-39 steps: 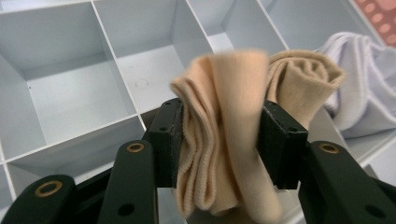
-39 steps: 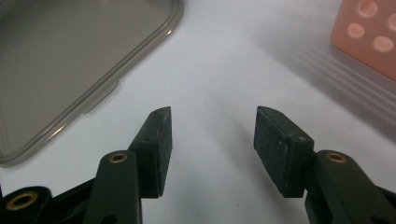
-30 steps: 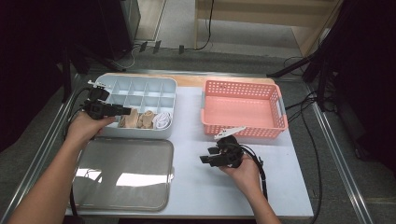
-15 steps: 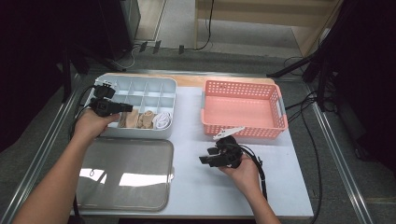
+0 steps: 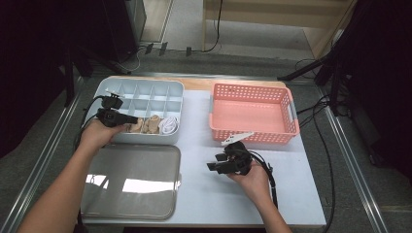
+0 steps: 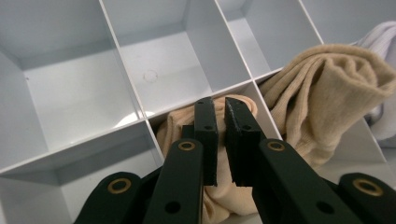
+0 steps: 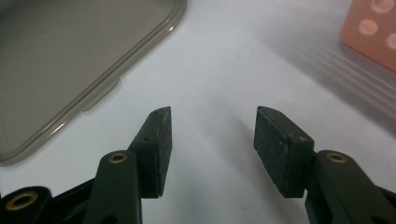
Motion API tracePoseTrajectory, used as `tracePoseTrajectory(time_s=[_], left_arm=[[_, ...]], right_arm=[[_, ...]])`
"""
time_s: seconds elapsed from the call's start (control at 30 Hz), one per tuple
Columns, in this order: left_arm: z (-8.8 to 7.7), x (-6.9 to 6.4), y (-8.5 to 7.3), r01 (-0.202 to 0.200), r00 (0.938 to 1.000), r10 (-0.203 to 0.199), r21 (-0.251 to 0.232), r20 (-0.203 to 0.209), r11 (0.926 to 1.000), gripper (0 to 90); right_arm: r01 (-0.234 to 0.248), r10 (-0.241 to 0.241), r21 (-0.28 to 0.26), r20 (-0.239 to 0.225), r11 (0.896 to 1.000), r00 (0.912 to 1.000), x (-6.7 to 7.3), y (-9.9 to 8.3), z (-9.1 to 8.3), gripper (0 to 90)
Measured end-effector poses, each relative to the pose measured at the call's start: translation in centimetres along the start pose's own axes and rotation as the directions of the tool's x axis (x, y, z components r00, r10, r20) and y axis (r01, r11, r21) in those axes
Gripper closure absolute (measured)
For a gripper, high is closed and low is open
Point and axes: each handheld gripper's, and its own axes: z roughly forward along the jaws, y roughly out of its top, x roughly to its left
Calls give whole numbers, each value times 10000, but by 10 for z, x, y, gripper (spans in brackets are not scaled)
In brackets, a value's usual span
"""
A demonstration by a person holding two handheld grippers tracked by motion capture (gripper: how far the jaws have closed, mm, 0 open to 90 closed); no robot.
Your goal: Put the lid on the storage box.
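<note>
A pale blue divided organizer (image 5: 141, 83) sits at the back left; its front row holds two rolled beige socks (image 5: 138, 125) (image 5: 154, 124) and a white one (image 5: 169, 125). My left gripper (image 5: 135, 118) reaches into that row from the left. Its jaws have just been closing and stand almost together, with a thin slit left. In the left gripper view the left gripper (image 6: 218, 100) lies over the nearer beige sock (image 6: 177, 126); I see no fabric pinched between the pads. The second beige sock (image 6: 327, 79) fills the neighbouring cell. My right gripper (image 5: 214, 162) rests open on the table, and in its own view the right gripper (image 7: 212, 114) holds nothing.
A pink perforated basket (image 5: 252, 136) stands at the back right, its corner (image 7: 373, 23) just ahead of the right gripper. A clear grey lid (image 5: 131, 179) lies flat at the front left, its rim (image 7: 70, 56) close to the right jaws. Cables trail off both table sides.
The left gripper has dropped a little into the organizer's front row and its jaws have come together. The right hand and gripper have stayed put.
</note>
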Motion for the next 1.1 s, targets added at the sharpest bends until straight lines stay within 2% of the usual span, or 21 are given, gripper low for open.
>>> tracePoseTrajectory(time_s=[0.33, 0.43, 0.57, 0.7, 0.87, 0.93, 1.1], left_arm=[[2, 1, -2, -61, 9999, 62, -44, 125, 10000, 838], [-1, 1, -4, -42, 9997, 48, -217, 253, 9998, 796], [-11, -3, -3, -110, 9989, 133, -516, 444, 9986, 696], [-24, -8, -2, -265, 9985, 299, -733, 457, 9970, 622], [-41, -14, -2, -440, 9981, 475, -877, 388, 9952, 584], [-48, -16, -4, -528, 9977, 565, -959, 362, 9940, 578], [-62, -22, -9, -699, 9965, 745, -1119, 373, 9913, 552]], right_arm=[[71, -71, -56, -26, 10000, 10000, 1, 0, 1, 482], [58, -58, -103, -22, 9999, 10000, 1, 1, 0, 482], [66, -67, -218, -41, 9997, 10000, 1, 1, -1, 482], [188, -190, -377, -63, 9991, 9998, 3, 2, -2, 487], [315, -319, -732, -37, 9968, 9995, 5, 4, -3, 428], [368, -366, -731, 41, 9966, 9993, 7, 4, -3, 397], [783, -792, -579, -119, 9952, 9968, 11, 5, -1, 364]])
